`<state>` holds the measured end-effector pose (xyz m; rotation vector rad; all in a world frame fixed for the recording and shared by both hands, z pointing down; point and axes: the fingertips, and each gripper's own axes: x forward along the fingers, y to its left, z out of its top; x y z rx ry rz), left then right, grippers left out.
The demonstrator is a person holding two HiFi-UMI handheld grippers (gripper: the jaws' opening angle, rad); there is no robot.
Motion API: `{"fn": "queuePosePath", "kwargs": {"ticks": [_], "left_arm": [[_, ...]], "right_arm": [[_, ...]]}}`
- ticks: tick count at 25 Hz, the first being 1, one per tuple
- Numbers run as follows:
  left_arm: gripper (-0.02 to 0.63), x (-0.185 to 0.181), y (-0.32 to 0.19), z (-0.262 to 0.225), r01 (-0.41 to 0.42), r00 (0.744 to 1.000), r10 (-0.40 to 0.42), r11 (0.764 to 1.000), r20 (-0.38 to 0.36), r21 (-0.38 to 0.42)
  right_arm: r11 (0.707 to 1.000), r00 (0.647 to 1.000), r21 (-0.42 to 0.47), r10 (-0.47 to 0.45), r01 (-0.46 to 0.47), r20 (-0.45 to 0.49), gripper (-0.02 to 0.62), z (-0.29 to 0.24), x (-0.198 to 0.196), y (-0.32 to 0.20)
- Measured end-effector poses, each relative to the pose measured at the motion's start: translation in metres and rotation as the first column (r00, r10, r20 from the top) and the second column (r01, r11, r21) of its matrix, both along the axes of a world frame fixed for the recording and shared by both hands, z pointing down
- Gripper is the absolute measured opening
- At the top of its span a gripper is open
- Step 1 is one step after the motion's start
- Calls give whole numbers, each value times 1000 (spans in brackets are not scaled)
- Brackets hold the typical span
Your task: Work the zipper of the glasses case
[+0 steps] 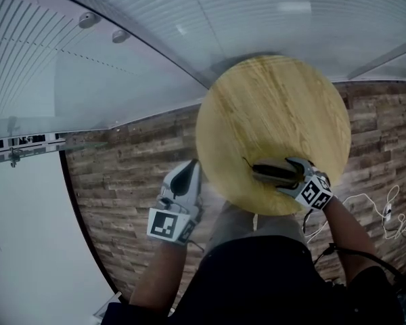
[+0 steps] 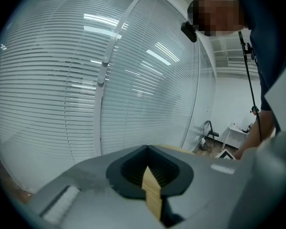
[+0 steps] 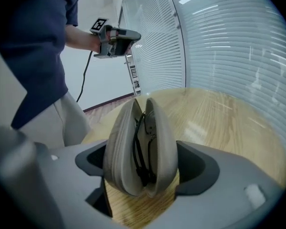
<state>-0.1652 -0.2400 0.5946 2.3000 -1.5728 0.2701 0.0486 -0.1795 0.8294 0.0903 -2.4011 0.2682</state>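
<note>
A beige glasses case (image 1: 267,171) rests on the near edge of the round wooden table (image 1: 271,100). My right gripper (image 1: 284,175) is shut on it, one pad against each shell. In the right gripper view the case (image 3: 119,151) stands on its edge, unzipped and gaping, with dark glasses (image 3: 142,156) inside. My left gripper (image 1: 186,175) hovers off the table's left side above the floor, shut and empty. Its own view shows the jaws of the left gripper (image 2: 150,175) closed to a thin slit. From the right gripper view the left gripper (image 3: 115,38) is seen raised in a hand.
Wooden plank flooring (image 1: 135,161) surrounds the table. A glass wall with white blinds (image 1: 122,59) runs behind it. White cables (image 1: 386,215) lie on the floor at the right. The person's legs (image 1: 257,263) press close to the table's near edge.
</note>
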Motion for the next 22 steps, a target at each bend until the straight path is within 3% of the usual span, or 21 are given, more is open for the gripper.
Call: {"fn": "queuePosePath", "kwargs": {"ticks": [6,14,19,22], "left_arm": [[2,1,-4,-4,-22,999,22,1000,25,3],[2,-1,14,-3,-19,999,20,1000,45,-25],[2,-4,19,-17,-6,999,7,1000,53,-30],[2,-13,28,-12,-53,991,55,998,121,-17]], "right_arm": [[999,999,-42,-14,12,-41,302,1,-7,-14],[997,989,-51,-66,60,-134,322,21,-21,-8],[1000,993,-14,-29,27,-119,305,16,-24,-10],[1000,997,-5,25,-25,-68,298,8,-26,-8]]}}
